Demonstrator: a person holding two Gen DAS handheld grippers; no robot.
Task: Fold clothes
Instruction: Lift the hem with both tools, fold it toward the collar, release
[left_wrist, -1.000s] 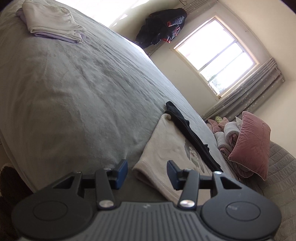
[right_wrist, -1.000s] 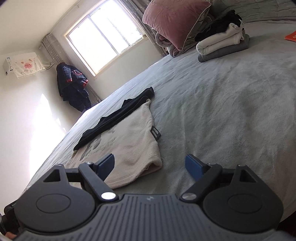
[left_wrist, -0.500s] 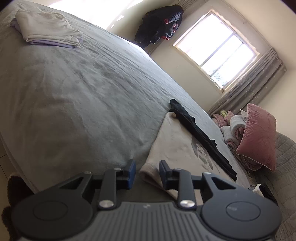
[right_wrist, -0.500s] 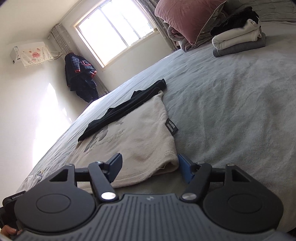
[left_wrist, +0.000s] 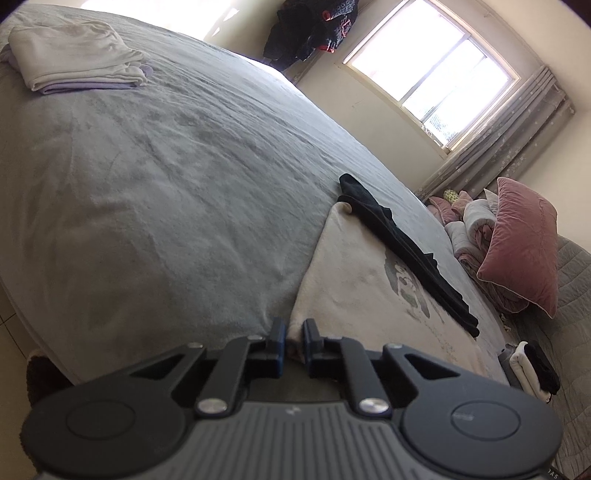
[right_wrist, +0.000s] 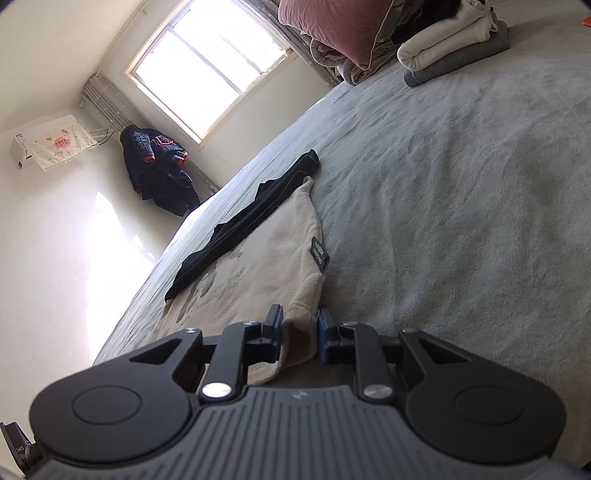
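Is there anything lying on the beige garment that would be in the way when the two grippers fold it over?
Yes. A black garment lies along the far edge of the beige garment, on top of it. Both grippers already pinch its near corners.

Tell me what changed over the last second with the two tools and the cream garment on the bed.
Both tools moved in to the cream garment's near edge and closed. The left tool went from open to shut on its corner; the right tool narrowed onto the other corner. The black strip on the garment, the folded stacks and the pink pillow stayed put.
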